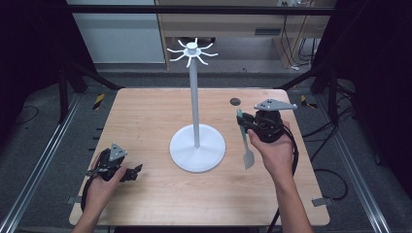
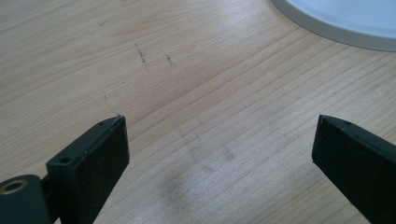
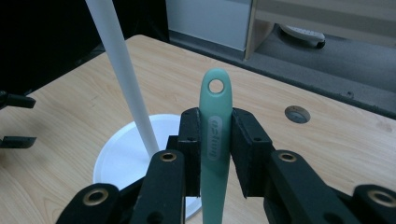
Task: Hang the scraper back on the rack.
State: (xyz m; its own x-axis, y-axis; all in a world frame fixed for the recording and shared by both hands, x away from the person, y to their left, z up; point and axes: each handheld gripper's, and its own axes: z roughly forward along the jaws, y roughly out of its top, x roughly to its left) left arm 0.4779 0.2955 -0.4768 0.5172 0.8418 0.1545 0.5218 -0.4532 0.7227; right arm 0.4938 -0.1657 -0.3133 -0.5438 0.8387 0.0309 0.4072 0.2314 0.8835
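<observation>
A pale green spatula [image 1: 244, 141] hangs upright from my right gripper [image 1: 244, 122], blade down just above the table, right of the stand. In the right gripper view both jaws press on the spatula's handle [image 3: 215, 140], whose holed end [image 3: 216, 86] sticks up above them. A white stand [image 1: 197, 145] with a round base, a tall pole and hooked arms at its top [image 1: 192, 50] rises from the table's middle. My left gripper [image 1: 135, 171] rests low at the table's front left, open with bare wood between its jaws [image 2: 219, 154].
The wooden table [image 1: 145, 121] has a small round grommet [image 1: 235, 101] near its far right side. The stand's base rim [image 2: 336, 32] lies just beyond the left gripper. Dark metal frame rails run along both sides of the table.
</observation>
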